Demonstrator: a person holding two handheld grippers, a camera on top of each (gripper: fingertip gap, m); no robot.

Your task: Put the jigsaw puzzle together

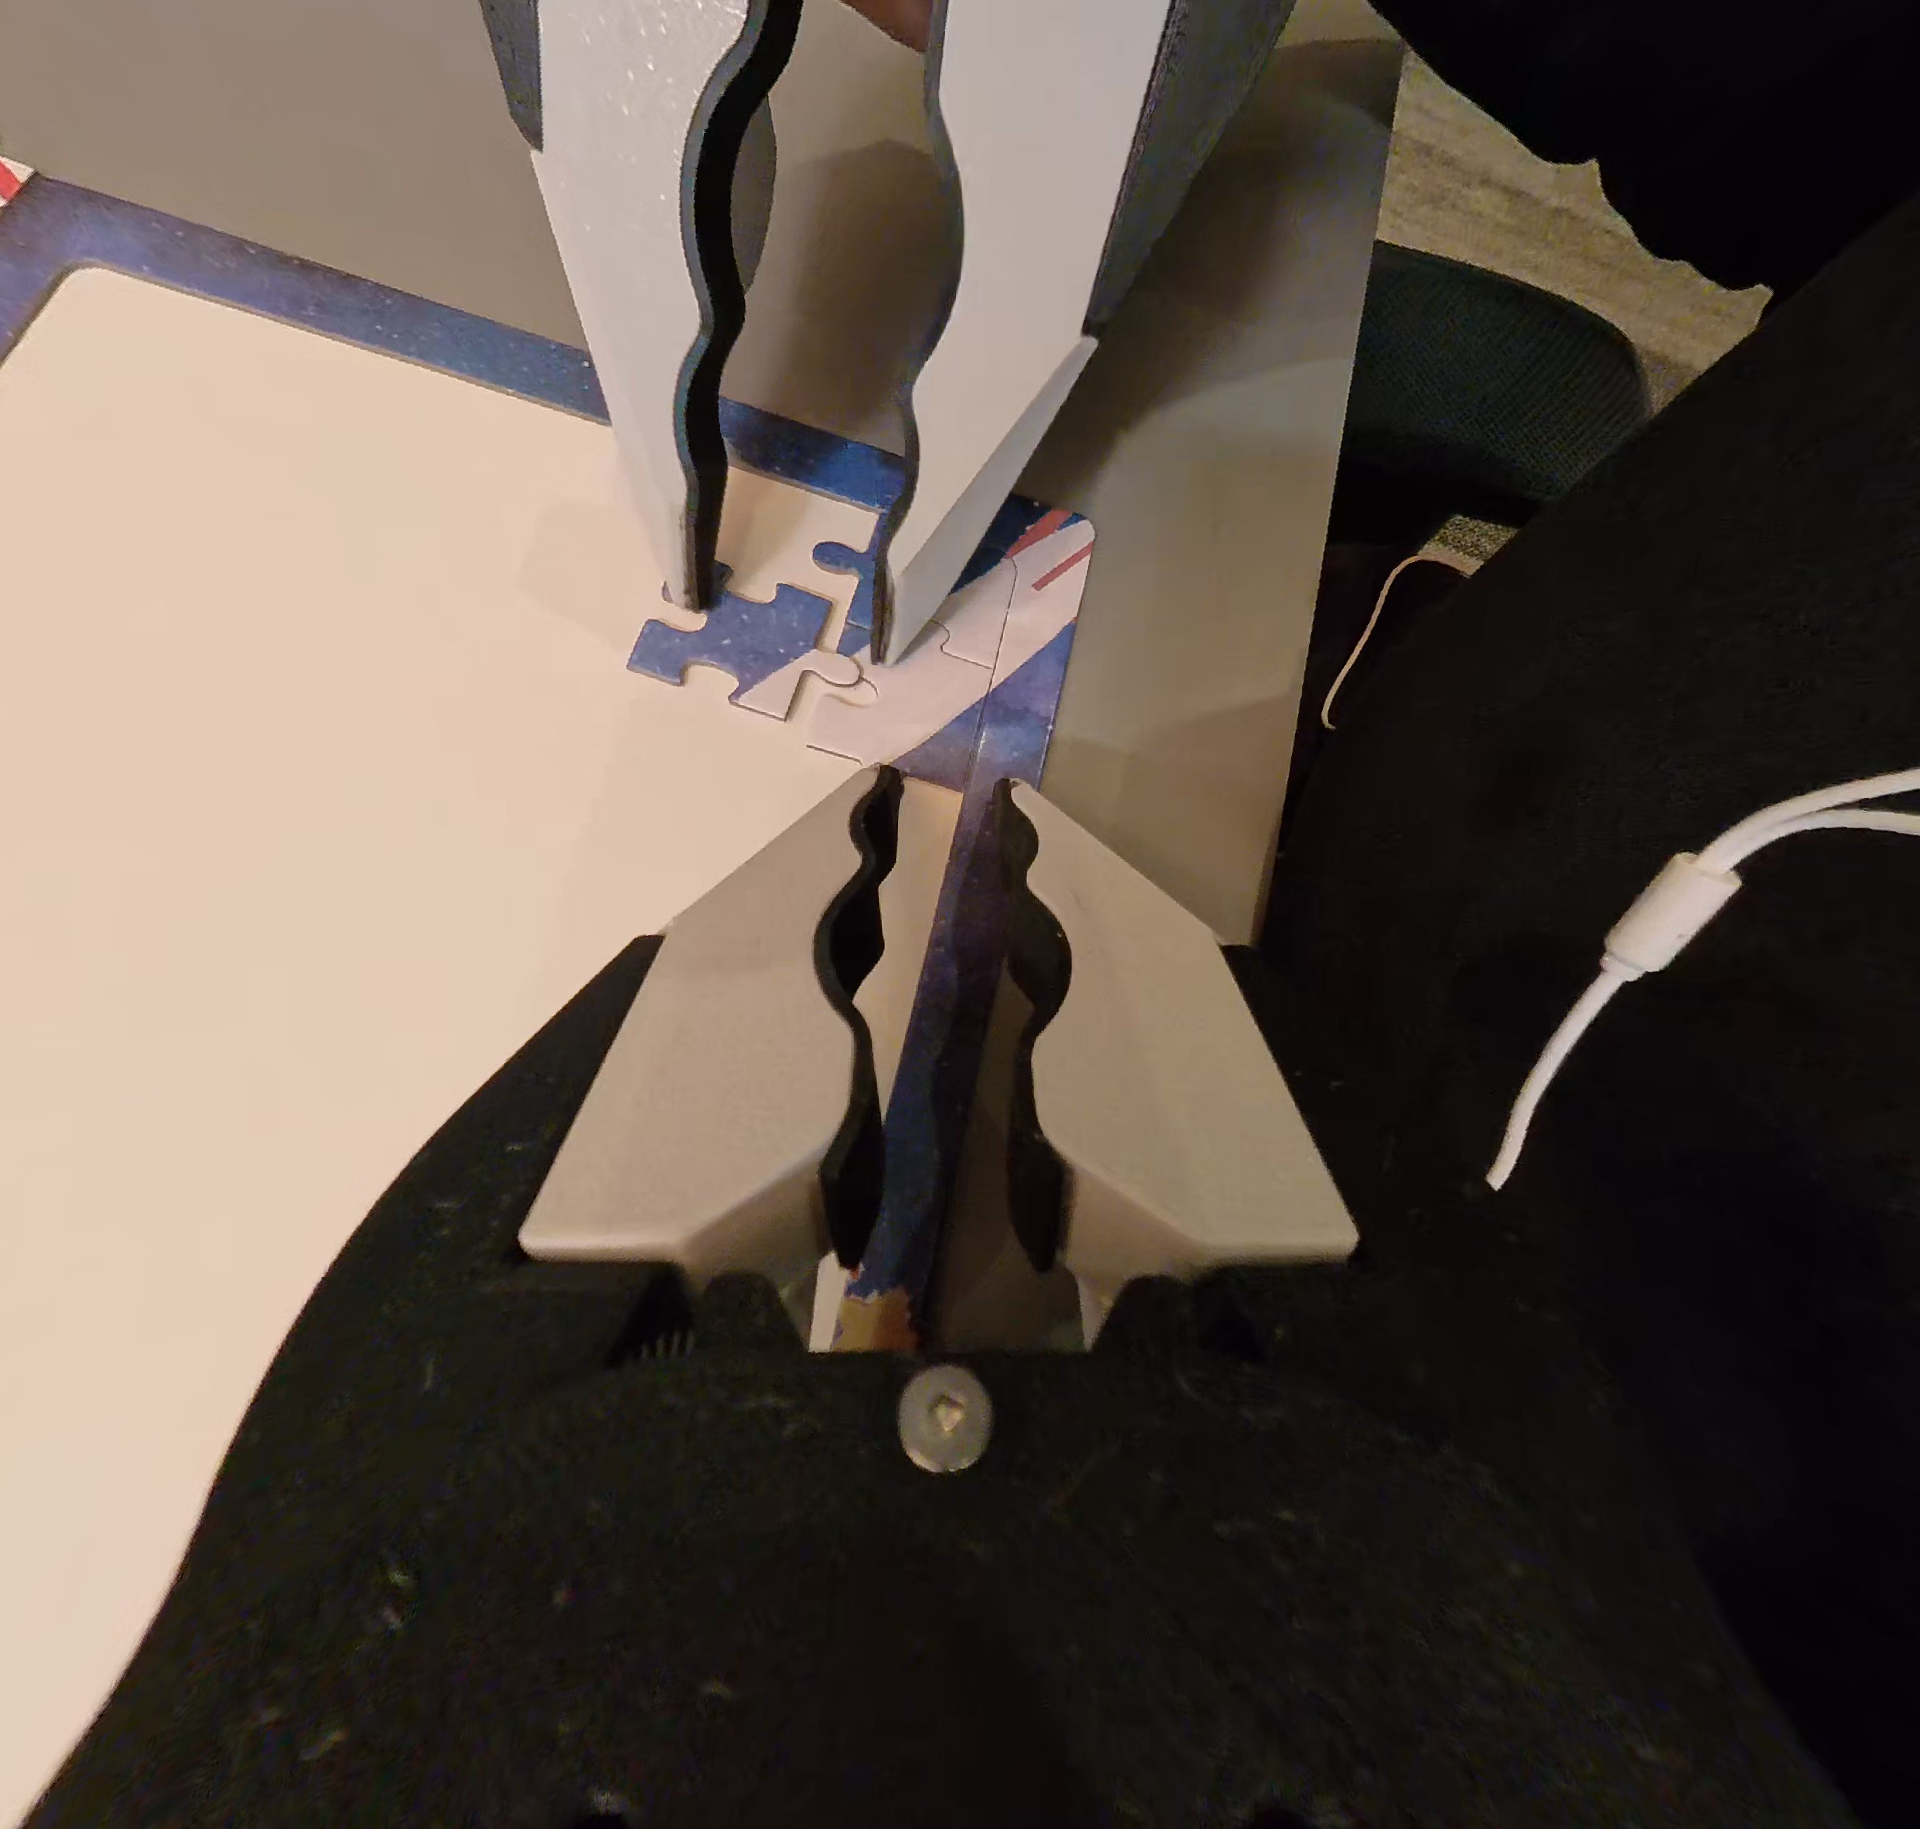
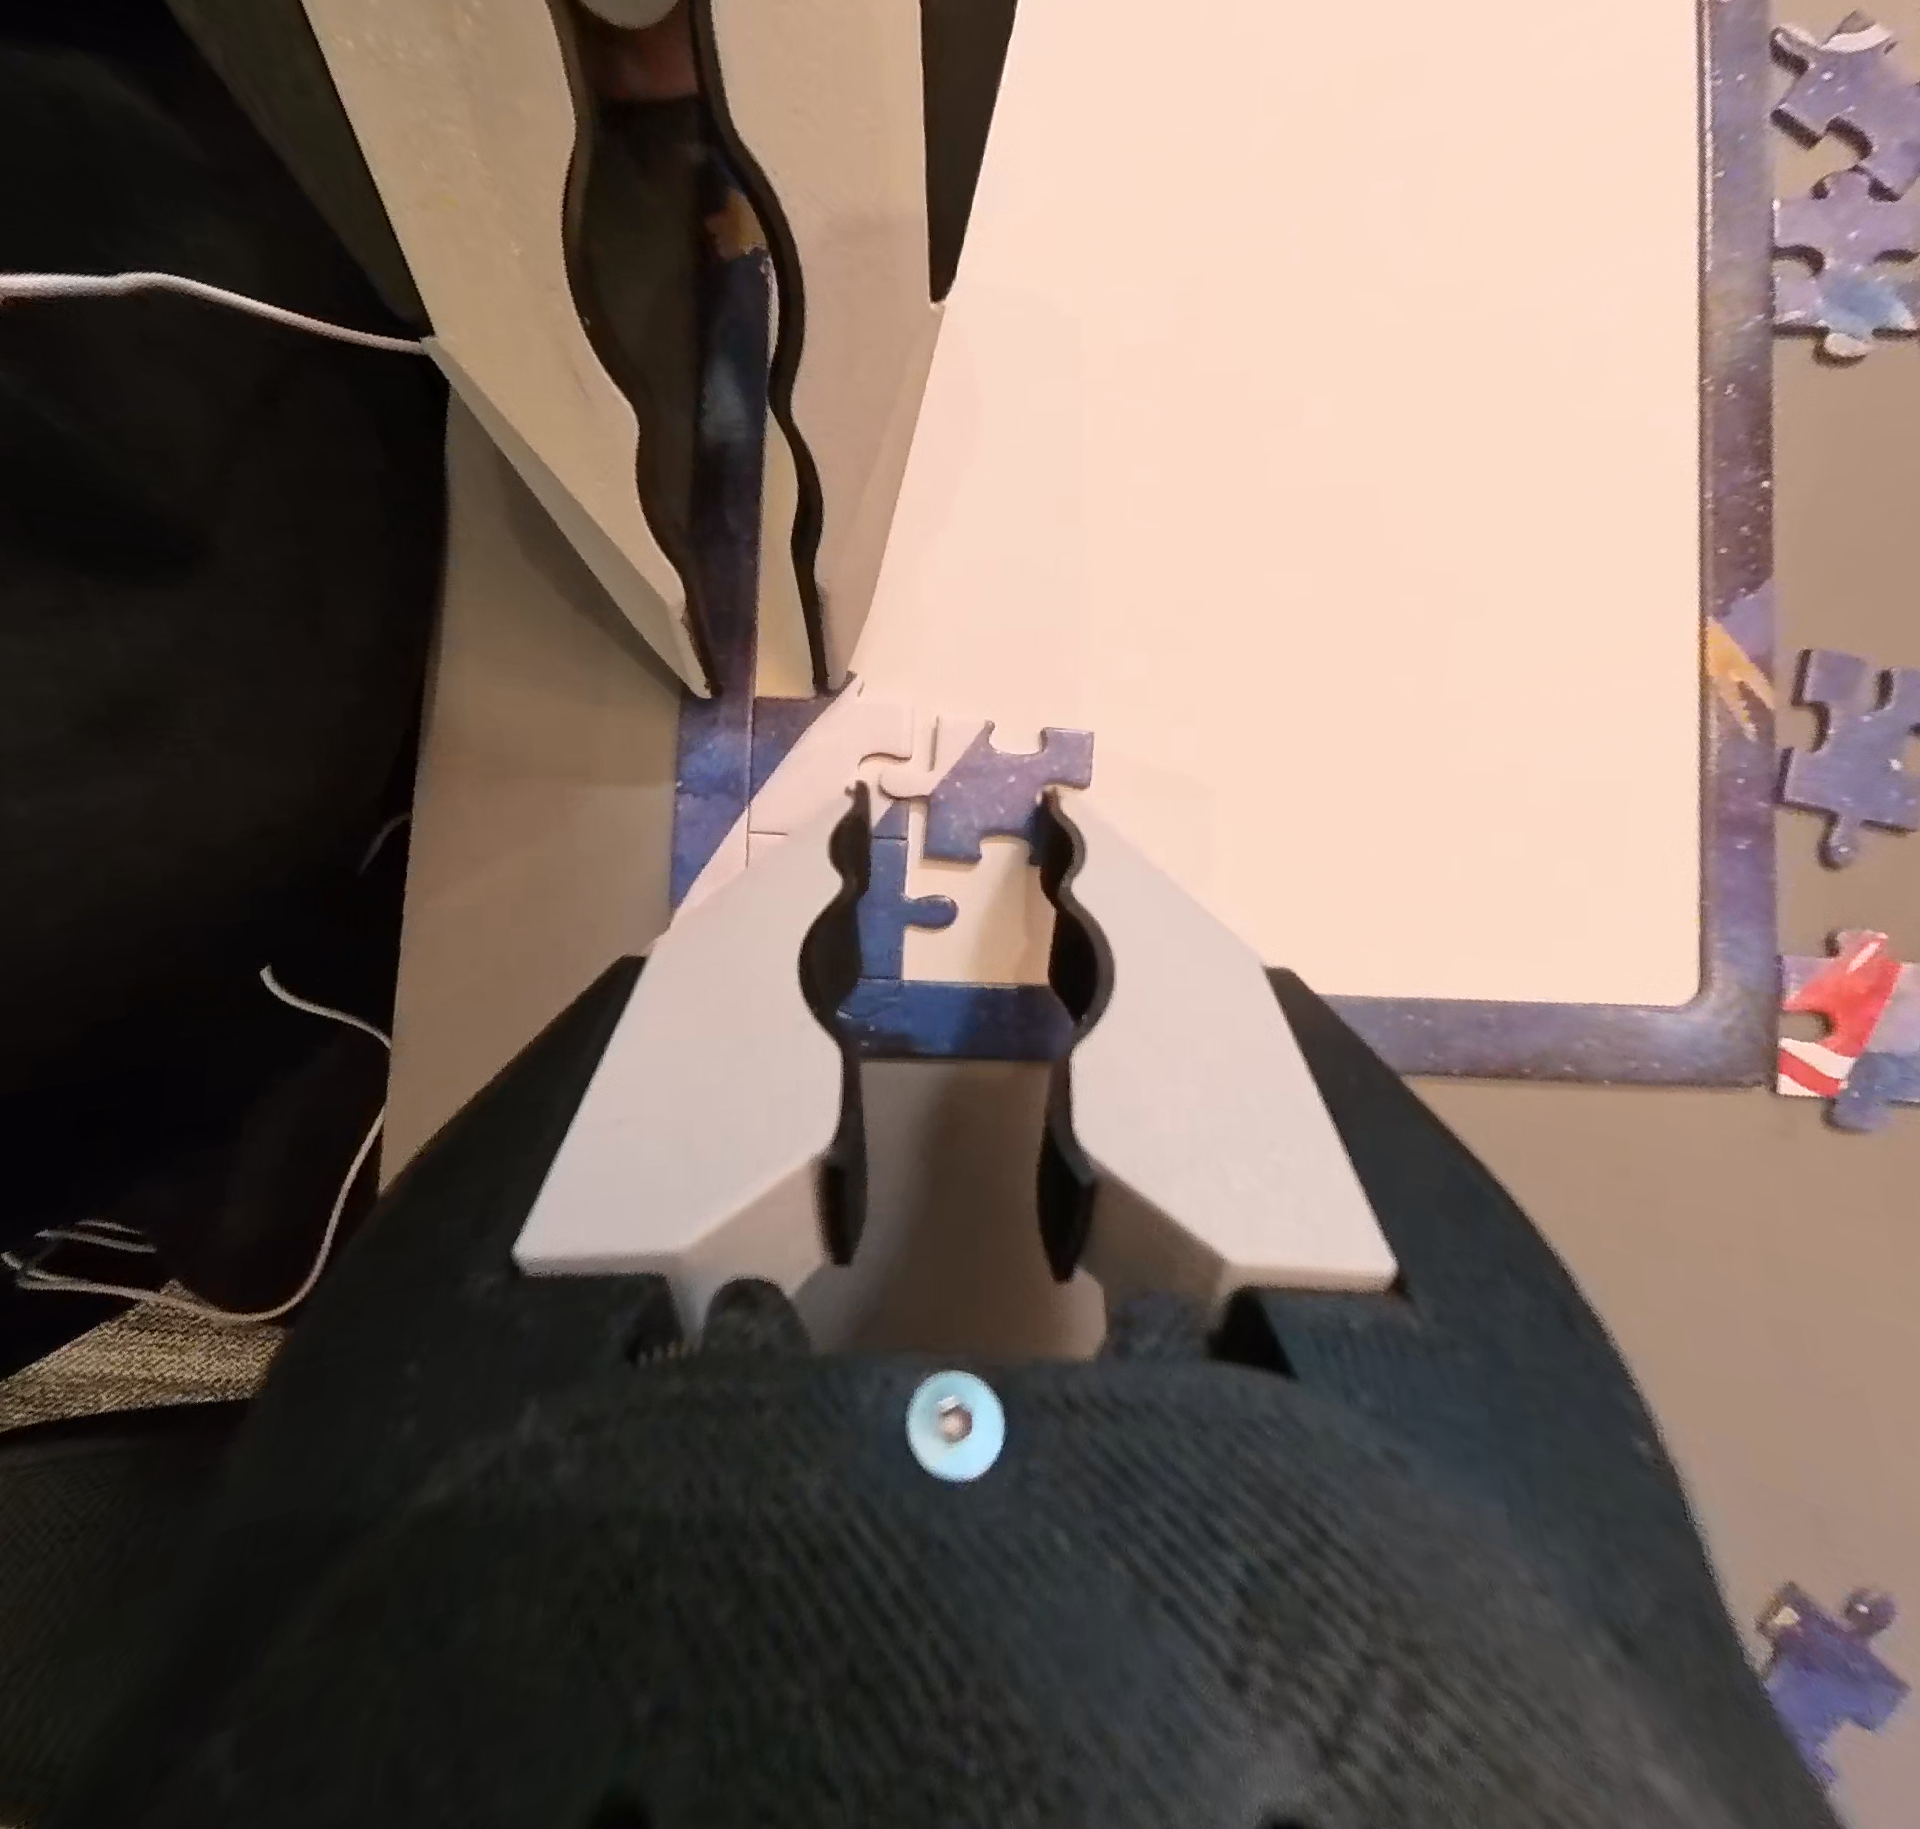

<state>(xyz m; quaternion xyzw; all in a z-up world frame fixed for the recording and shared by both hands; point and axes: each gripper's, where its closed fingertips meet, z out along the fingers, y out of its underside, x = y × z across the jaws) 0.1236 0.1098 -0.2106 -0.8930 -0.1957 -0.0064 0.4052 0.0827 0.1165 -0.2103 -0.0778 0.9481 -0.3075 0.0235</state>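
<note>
The puzzle frame (image 1: 312, 275) has a starry blue border around a cream base and lies flat near the table's corner. Its border also shows in the right wrist view (image 2: 1737, 532). A white-and-blue corner piece (image 1: 904, 725) sits in the frame's corner. A blue piece (image 1: 764, 636) lies against it, slightly askew; it also shows in the right wrist view (image 2: 997, 787). My right gripper (image 2: 951, 803) is open, tips down on either side of this blue piece, touching it. My left gripper (image 1: 945, 792) is open a little, tips down astride the frame's side border.
Several loose blue pieces (image 2: 1844, 252) and a red-and-white one (image 2: 1839, 1031) lie on the grey table beyond the frame's far side. The table edge (image 1: 1309, 532) is right beside the corner. A white cable (image 1: 1621, 948) hangs over dark clothing there.
</note>
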